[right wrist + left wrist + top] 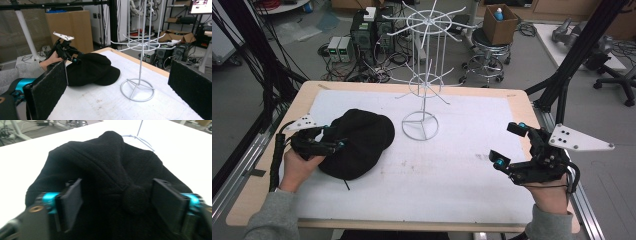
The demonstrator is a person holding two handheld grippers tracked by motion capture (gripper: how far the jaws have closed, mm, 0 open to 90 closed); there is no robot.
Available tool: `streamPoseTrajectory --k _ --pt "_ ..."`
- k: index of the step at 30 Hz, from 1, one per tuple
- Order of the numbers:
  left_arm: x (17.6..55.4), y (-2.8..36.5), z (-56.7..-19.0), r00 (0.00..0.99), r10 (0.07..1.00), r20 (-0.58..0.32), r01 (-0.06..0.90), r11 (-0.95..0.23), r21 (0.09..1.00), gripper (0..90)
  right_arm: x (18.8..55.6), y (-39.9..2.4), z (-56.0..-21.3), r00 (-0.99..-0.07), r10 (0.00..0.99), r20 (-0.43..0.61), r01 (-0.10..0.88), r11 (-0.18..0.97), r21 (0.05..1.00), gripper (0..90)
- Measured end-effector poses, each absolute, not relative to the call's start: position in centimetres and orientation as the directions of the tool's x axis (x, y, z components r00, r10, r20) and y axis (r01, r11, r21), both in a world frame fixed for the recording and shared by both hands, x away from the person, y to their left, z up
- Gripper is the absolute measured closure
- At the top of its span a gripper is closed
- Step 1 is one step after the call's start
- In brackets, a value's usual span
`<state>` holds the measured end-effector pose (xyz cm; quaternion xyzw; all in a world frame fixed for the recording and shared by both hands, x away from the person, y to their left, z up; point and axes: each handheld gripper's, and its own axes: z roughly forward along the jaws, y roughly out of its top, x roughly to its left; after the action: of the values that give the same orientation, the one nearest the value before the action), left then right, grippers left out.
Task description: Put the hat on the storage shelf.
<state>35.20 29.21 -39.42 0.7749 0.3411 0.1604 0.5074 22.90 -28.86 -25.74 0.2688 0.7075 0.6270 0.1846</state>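
Observation:
A black knitted cap (pixel 357 142) lies on the left of the white mat (pixel 452 170). My left gripper (pixel 337 136) reaches into its near left edge. In the left gripper view the cap (pixel 107 162) fills the space between the two pads (pixel 72 200), which stand apart on either side of a fold without visibly pinching it. My right gripper (pixel 507 144) hovers open over the mat's right side with nothing between its jaws. The right gripper view looks across at the cap (pixel 92 67) and the left gripper (pixel 72 57). A white wire rack (pixel 424 75) stands behind the cap.
The rack's round base (pixel 420 125) rests mid-table, just right of the cap, and its thin arms spread out overhead (pixel 142 45). The wooden table edge (pixel 532 107) borders the mat. Beyond are a stool with a cardboard box (pixel 499 25) and electronics on the floor (pixel 362 35).

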Motion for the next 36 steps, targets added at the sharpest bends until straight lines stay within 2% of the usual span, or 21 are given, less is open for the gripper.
streamPoseTrajectory --k 1,4,7,11,23,30,34,36 --pt "35.2 29.2 -39.4 0.719 0.687 -0.105 0.371 -0.252 0.894 28.3 22.9 -28.9 -25.7 -0.787 0.612 0.076 0.149 0.069 0.986 1.5" --pt "35.1 29.2 -39.4 0.716 0.69 -0.102 0.382 -0.265 0.885 45.5 22.9 -28.8 -25.7 -0.788 0.611 0.075 0.148 0.069 0.987 1.5" --pt "35.0 29.1 -39.3 0.71 0.698 -0.09 0.379 -0.271 0.885 57.6 22.9 -28.8 -25.7 -0.79 0.609 0.071 0.143 0.072 0.987 1.5" --pt "34.9 29.0 -39.3 0.707 0.702 -0.09 0.381 -0.27 0.884 65.2 22.9 -28.9 -25.7 -0.789 0.61 0.07 0.144 0.073 0.987 1.5" --pt "34.5 29.0 -39.0 0.714 0.696 -0.073 0.359 -0.274 0.892 69.4 23.0 -28.7 -25.8 -0.79 0.609 0.069 0.146 0.078 0.986 1.5" --pt "34.3 29.7 -38.2 0.726 0.673 -0.14 0.367 -0.208 0.907 70.4 23.0 -28.6 -25.8 -0.791 0.608 0.071 0.15 0.08 0.985 1.5" --pt "34.0 29.7 -37.1 0.738 0.657 -0.154 0.36 -0.189 0.914 70.8 23.1 -28.6 -25.8 -0.792 0.606 0.075 0.156 0.082 0.984 1.5" --pt "33.7 29.6 -36.5 0.745 0.654 -0.134 0.346 -0.206 0.915 71.0 23.1 -28.6 -25.9 -0.79 0.608 0.076 0.157 0.081 0.984 1.5"
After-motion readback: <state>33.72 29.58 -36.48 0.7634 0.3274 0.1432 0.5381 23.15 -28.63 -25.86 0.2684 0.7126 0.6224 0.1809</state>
